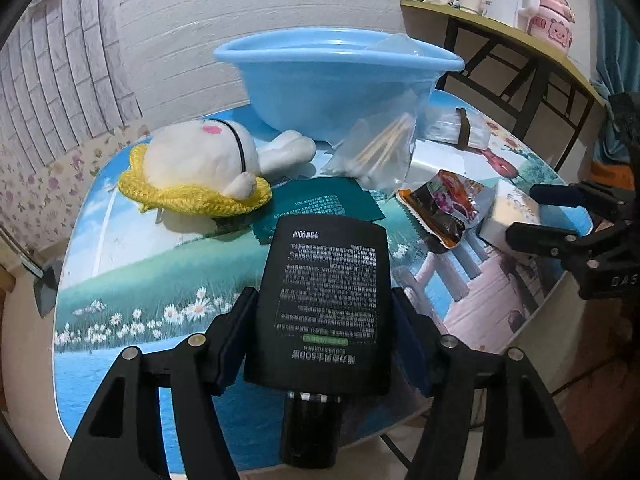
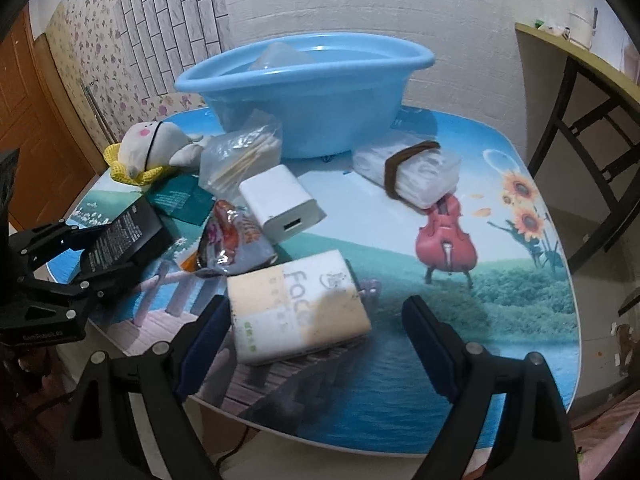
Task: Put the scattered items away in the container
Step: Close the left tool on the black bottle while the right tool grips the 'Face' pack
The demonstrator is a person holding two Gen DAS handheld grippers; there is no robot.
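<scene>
My left gripper (image 1: 324,320) is shut on a black tube with white print (image 1: 328,304), held over the table's near side; it also shows in the right wrist view (image 2: 124,236). The blue basin (image 1: 336,80) stands at the back, with a clear bag inside. My right gripper (image 2: 316,320) is open, its jaws either side of a tissue pack (image 2: 300,308) lying on the table, not touching it. A plush toy with a yellow knit hat (image 1: 200,168), a bag of cotton swabs (image 1: 380,148), a snack packet (image 1: 444,208), a white charger (image 2: 280,204) and a banded white bundle (image 2: 408,172) lie scattered.
A green card (image 1: 316,204) lies under the plush toy's edge. The printed table (image 2: 500,320) ends close below both grippers. A side table (image 1: 520,44) with a kettle and cups stands at the right. A wall is just behind the basin.
</scene>
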